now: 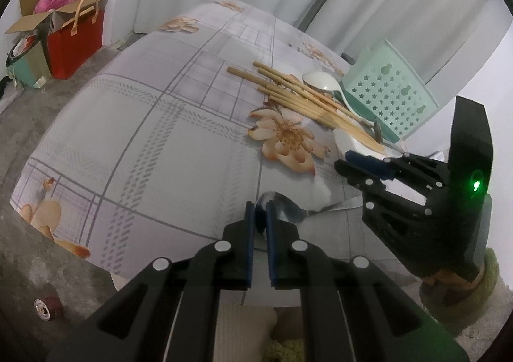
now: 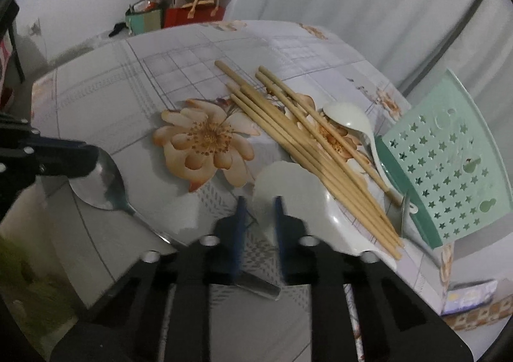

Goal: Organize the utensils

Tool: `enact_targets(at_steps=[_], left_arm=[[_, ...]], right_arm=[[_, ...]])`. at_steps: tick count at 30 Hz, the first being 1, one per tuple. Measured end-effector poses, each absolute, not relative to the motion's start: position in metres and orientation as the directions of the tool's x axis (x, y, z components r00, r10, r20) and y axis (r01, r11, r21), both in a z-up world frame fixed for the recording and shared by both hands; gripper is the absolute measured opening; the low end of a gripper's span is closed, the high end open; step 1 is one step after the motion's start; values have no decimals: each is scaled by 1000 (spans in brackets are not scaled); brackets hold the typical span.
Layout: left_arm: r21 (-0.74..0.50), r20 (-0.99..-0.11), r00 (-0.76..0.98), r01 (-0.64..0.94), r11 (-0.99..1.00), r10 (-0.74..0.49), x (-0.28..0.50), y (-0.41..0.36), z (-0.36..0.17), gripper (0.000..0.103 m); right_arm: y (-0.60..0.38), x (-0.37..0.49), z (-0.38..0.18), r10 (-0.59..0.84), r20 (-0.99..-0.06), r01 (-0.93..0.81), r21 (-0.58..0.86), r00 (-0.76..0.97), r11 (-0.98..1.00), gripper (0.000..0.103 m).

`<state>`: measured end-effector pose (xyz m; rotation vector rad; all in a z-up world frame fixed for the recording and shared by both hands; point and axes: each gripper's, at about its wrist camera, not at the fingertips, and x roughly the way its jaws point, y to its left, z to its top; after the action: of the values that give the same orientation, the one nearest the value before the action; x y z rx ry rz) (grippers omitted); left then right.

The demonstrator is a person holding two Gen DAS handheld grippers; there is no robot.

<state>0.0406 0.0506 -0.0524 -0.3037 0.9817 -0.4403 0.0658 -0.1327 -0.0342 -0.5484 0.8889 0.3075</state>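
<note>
The left gripper [image 1: 260,220] pinches a metal spoon [image 2: 102,184] by its bowl; the right gripper [image 2: 259,217] clamps a white spoon's [image 2: 288,188] bowl rim. Beyond lie chopsticks [image 2: 298,150] and another white spoon [image 2: 349,119], handle in the tipped green basket [image 2: 449,163]

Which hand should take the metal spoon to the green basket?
Probably left. The left gripper is already shut on the metal spoon at its bowl. The right gripper sits nearer the green basket, but it is over the near white spoon and its grip is unclear.
</note>
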Motion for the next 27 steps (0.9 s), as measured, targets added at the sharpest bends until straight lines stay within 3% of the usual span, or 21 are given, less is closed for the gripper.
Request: enact_targets(at_steps=[8,27], left_arm=[[-452,-716,496,206,868,-491,41,53,-50,5],[-393,-602,660,245,886,-449,36,66,32,1]], right_arm=[[-138,62,-12,24,-758,-433,-346,651,832,4],[-221,54,97,183,-577,-252,-41,796,967,0]])
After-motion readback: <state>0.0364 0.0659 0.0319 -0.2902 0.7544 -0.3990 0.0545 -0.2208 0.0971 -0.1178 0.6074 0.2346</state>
